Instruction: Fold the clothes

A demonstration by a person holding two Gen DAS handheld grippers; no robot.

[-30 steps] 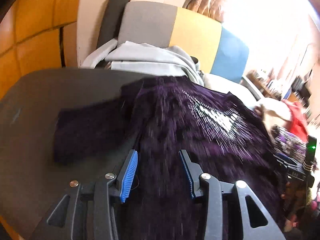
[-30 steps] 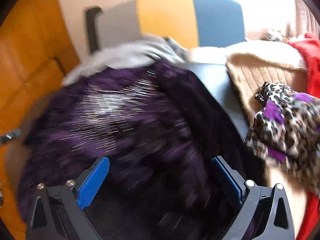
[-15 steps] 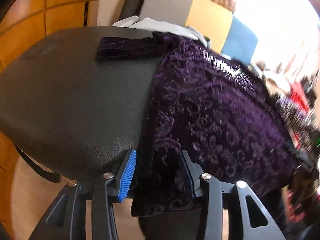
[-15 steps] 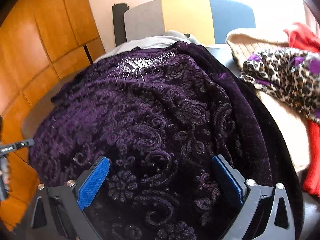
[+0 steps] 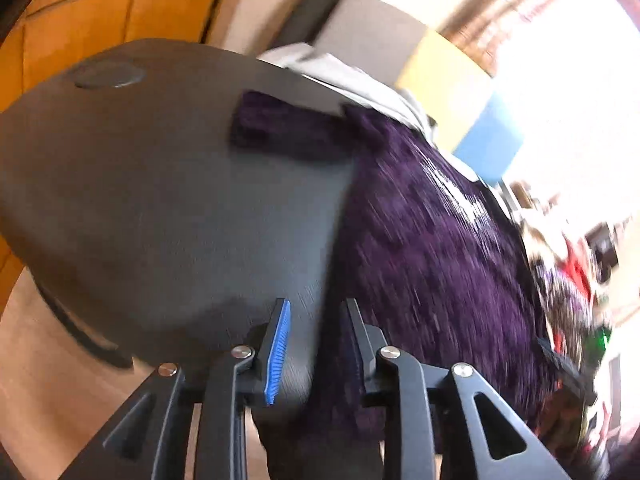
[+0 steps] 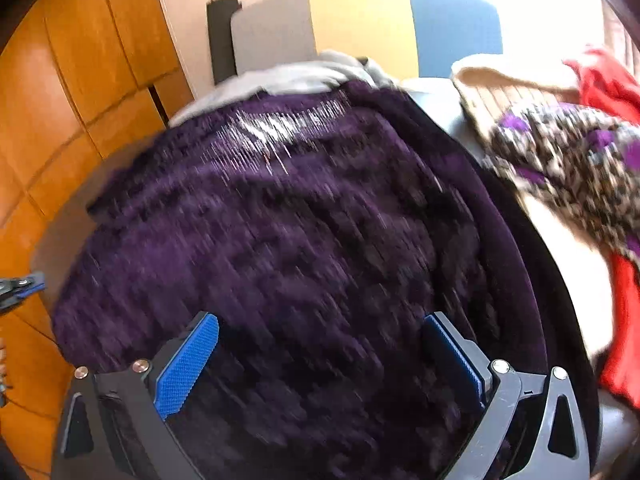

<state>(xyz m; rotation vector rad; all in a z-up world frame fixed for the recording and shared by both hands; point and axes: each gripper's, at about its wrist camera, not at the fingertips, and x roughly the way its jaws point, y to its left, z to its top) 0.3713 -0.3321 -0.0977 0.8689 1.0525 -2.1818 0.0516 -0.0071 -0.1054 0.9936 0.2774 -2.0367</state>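
A dark purple velvet garment [image 5: 432, 264] lies spread on the black table [image 5: 160, 200], one sleeve [image 5: 280, 128] stretched out to the left. My left gripper [image 5: 316, 304] is at the table's near edge. Its jaws are opening; the garment's left hem runs between them, against the right finger, clear of the blue left pad. My right gripper [image 6: 320, 360] hovers wide open over the lower part of the purple garment [image 6: 300, 240], gripping nothing. Both views are motion-blurred.
A grey garment [image 6: 296, 76] lies at the table's far side before a grey, yellow and blue chair back [image 6: 360, 28]. To the right are piled a beige knit [image 6: 500, 88], a leopard-print cloth [image 6: 568, 160] and a red cloth [image 6: 608, 80]. Orange wood panelling [image 6: 60, 100] stands left.
My left gripper drew back to the table's near edge and rolled, its jaws now narrower and astride the garment's hem. The right gripper shifted a little over the garment, still wide.
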